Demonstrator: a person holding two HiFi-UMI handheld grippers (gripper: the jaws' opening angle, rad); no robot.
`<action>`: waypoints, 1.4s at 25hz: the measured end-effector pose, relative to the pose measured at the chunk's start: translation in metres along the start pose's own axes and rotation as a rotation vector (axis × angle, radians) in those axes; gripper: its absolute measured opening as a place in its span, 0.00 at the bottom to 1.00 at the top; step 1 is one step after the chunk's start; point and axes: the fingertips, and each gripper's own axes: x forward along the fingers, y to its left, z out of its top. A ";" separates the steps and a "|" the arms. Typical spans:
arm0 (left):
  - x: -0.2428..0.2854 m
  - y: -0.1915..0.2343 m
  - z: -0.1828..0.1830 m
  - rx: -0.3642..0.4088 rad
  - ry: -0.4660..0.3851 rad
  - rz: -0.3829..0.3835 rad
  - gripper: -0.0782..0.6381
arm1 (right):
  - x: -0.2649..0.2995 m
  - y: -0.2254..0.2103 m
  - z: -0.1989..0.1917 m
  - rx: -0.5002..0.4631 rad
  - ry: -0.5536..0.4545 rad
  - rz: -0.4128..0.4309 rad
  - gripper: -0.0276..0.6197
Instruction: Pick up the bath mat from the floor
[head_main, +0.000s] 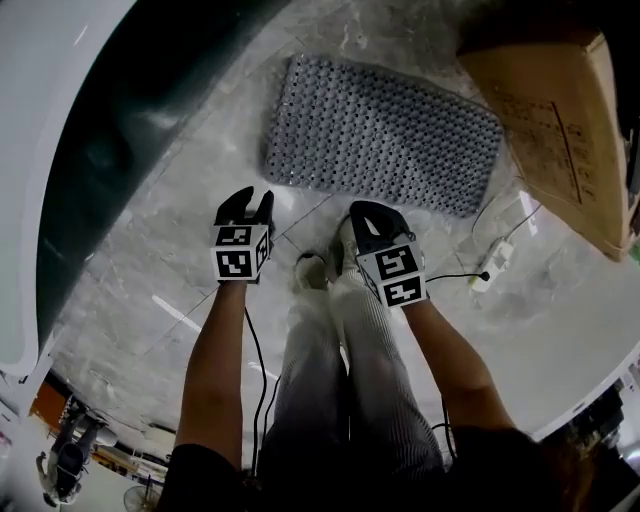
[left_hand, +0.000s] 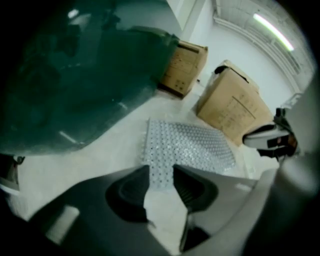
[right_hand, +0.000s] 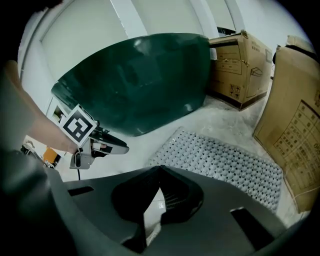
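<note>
The bath mat (head_main: 385, 135) is grey and studded, and lies flat on the pale marbled floor ahead of both grippers. My left gripper (head_main: 247, 203) hovers just short of the mat's near left corner, jaws open with nothing between them. In the left gripper view, the mat (left_hand: 195, 145) shows through the gap of that gripper (left_hand: 161, 172). My right gripper (head_main: 366, 214) hangs near the mat's front edge, a little right of centre. In the right gripper view its jaw tips (right_hand: 160, 168) meet, shut on nothing, with the mat (right_hand: 225, 162) beyond.
A dark green curved panel (head_main: 120, 130) runs along the left of the mat. Cardboard boxes (head_main: 560, 130) stand at the right, close to the mat's right end. A white plug and cable (head_main: 495, 265) lie on the floor at the right. The person's shoes (head_main: 315, 270) are between the grippers.
</note>
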 end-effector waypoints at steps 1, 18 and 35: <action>0.009 0.003 -0.006 0.003 0.006 0.001 0.32 | 0.006 -0.002 -0.007 0.001 0.006 0.003 0.04; 0.130 0.047 -0.037 0.015 -0.001 0.047 0.32 | 0.088 -0.040 -0.085 -0.015 0.040 0.023 0.04; 0.192 0.047 -0.025 0.020 -0.018 0.012 0.32 | 0.114 -0.048 -0.100 -0.033 0.024 0.054 0.04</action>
